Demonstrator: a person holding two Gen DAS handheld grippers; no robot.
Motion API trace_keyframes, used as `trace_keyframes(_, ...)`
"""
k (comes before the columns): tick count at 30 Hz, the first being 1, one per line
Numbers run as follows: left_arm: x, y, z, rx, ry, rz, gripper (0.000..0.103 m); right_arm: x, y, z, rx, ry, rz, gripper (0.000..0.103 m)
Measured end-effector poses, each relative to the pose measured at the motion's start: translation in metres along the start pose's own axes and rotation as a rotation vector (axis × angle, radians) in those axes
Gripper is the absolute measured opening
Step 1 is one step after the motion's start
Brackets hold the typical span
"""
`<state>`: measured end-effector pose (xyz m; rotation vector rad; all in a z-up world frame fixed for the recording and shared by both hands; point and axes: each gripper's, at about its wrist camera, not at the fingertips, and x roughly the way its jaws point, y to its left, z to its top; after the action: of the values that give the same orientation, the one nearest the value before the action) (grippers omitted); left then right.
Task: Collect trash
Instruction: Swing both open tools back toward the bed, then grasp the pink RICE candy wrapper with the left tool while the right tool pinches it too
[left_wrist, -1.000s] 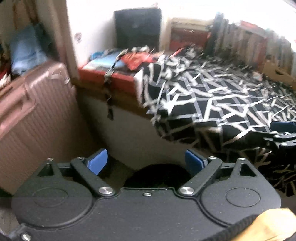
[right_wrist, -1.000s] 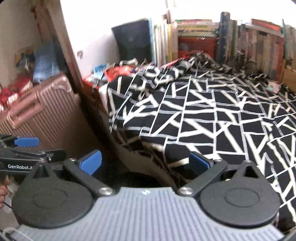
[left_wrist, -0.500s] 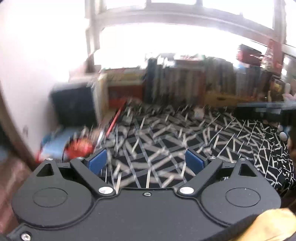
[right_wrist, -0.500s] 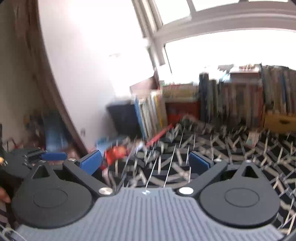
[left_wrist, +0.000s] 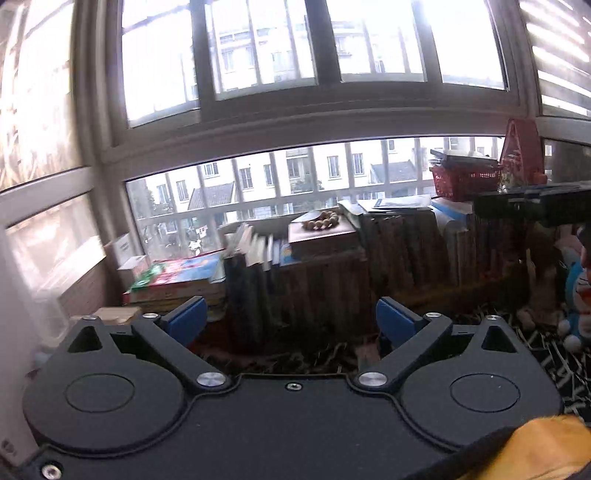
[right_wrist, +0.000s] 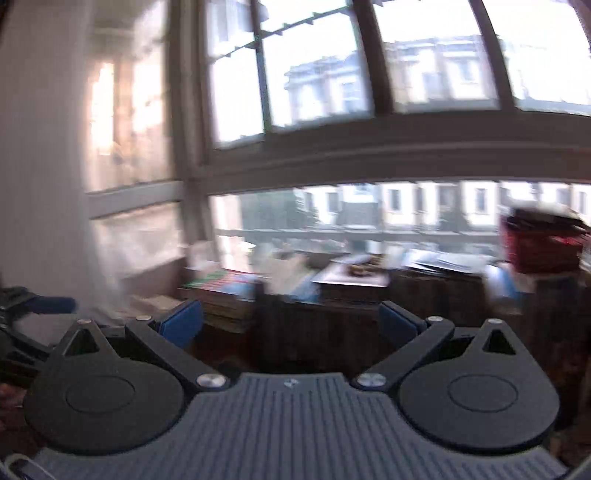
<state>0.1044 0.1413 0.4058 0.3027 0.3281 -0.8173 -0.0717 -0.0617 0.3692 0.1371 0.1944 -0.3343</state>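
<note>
Trash is nowhere visible now, so collecting looks barely begun to you. Your left hand-held gripper (left_wrist: 288, 321) has just been opening and stands released, nothing between its jaws; your right hand-held gripper (right_wrist: 290, 321) is likewise released and empty. Book stacks (left_wrist: 321, 280) crowd twelve o'clock below the window (left_wrist: 314, 184); room above them is free.

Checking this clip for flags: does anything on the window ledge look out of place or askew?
Mildly. A bead bracelet lies loose on a brown box above the book row, and the books left of it lean sideways. A red basket perches on stacked papers. No trash shows; both claws are open and empty.
</note>
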Motion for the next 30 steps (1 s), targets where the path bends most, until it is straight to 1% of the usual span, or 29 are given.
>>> trace_keyframes(2,0.039,-0.014,-0.002,0.002,0.031,-0.013,0.1,0.024,-0.028,-0.011,0.006,0.04,-0.056,0.103)
trace_keyframes(5,0.103,-0.035,-0.024,0.011,0.111,-0.046,0.1,0.069,-0.065,-0.046,-0.022,0.165,-0.135,0.103)
trace_keyframes(6,0.122,-0.041,-0.032,0.012,0.137,-0.054,0.1,0.086,-0.075,-0.063,-0.039,0.215,-0.163,0.103)
trace_keyframes(8,0.162,-0.055,-0.053,0.017,0.191,-0.068,0.1,0.113,-0.091,-0.103,-0.053,0.287,-0.208,0.103)
trace_keyframes(9,0.185,-0.063,-0.062,0.017,0.222,-0.078,0.1,0.12,-0.098,-0.123,-0.044,0.319,-0.219,0.103)
trace_keyframes(11,0.225,-0.076,-0.078,0.009,0.265,-0.105,0.099,0.131,-0.108,-0.16,-0.002,0.36,-0.211,0.103)
trace_keyframes(13,0.262,-0.088,-0.094,-0.004,0.305,-0.114,0.099,0.135,-0.114,-0.19,0.058,0.353,-0.186,0.103)
trace_keyframes(15,0.298,-0.1,-0.11,-0.04,0.336,-0.115,0.099,0.138,-0.119,-0.214,0.105,0.305,-0.163,0.103)
trace_keyframes(17,0.332,-0.111,-0.126,-0.079,0.368,-0.131,0.096,0.147,-0.122,-0.231,0.119,0.284,-0.157,0.103)
trace_keyframes(18,0.346,-0.116,-0.135,-0.088,0.385,-0.141,0.096,0.153,-0.124,-0.237,0.115,0.29,-0.159,0.103)
trace_keyframes(21,0.396,-0.134,-0.153,-0.063,0.442,-0.141,0.091,0.171,-0.13,-0.25,0.075,0.34,-0.179,0.103)
trace_keyframes(22,0.411,-0.14,-0.159,-0.048,0.453,-0.144,0.089,0.169,-0.129,-0.252,0.066,0.343,-0.175,0.103)
trace_keyframes(25,0.446,-0.155,-0.173,-0.028,0.49,-0.143,0.088,0.176,-0.13,-0.256,0.04,0.319,-0.129,0.103)
trace_keyframes(27,0.467,-0.16,-0.179,-0.037,0.522,-0.14,0.087,0.187,-0.129,-0.26,-0.007,0.333,-0.123,0.103)
trace_keyframes(30,0.488,-0.159,-0.181,-0.053,0.559,-0.096,0.087,0.204,-0.124,-0.265,-0.059,0.34,-0.122,0.103)
